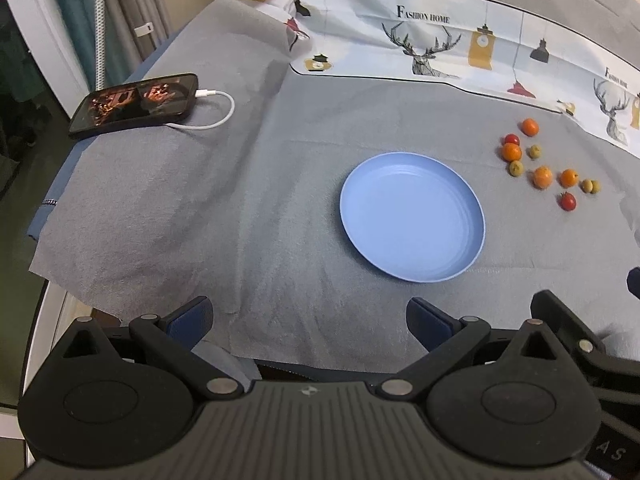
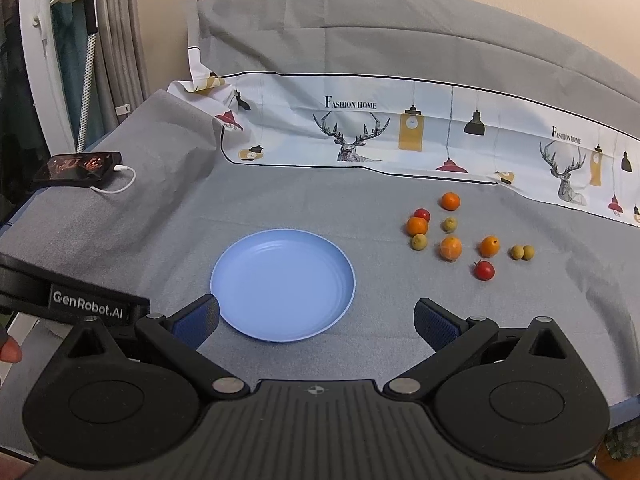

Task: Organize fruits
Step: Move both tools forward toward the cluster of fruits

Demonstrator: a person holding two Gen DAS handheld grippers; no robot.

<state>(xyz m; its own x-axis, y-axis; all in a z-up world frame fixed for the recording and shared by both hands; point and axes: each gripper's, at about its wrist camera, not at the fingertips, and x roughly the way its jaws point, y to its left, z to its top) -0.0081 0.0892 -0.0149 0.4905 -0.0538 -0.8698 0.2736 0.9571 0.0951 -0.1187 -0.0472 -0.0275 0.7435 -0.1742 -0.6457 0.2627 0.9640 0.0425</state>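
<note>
An empty light blue plate (image 1: pixel 412 216) (image 2: pixel 282 284) sits on the grey cloth. To its right lies a loose group of small fruits: several orange ones such as one nearest the plate (image 1: pixel 543 177) (image 2: pixel 450 248), two red ones, the nearer (image 1: pixel 567 201) (image 2: pixel 484 270), and several yellow-green ones such as a touching pair (image 1: pixel 591 186) (image 2: pixel 522 252). My left gripper (image 1: pixel 310 322) is open and empty, near the table's front edge, left of the plate. My right gripper (image 2: pixel 316 322) is open and empty, just in front of the plate.
A black phone (image 1: pixel 134 105) (image 2: pixel 78 166) with a white charging cable (image 1: pixel 216 114) lies at the far left edge. A printed white cloth (image 1: pixel 440 40) (image 2: pixel 400 128) runs along the back. The left gripper's body (image 2: pixel 72 300) shows at the right view's left edge.
</note>
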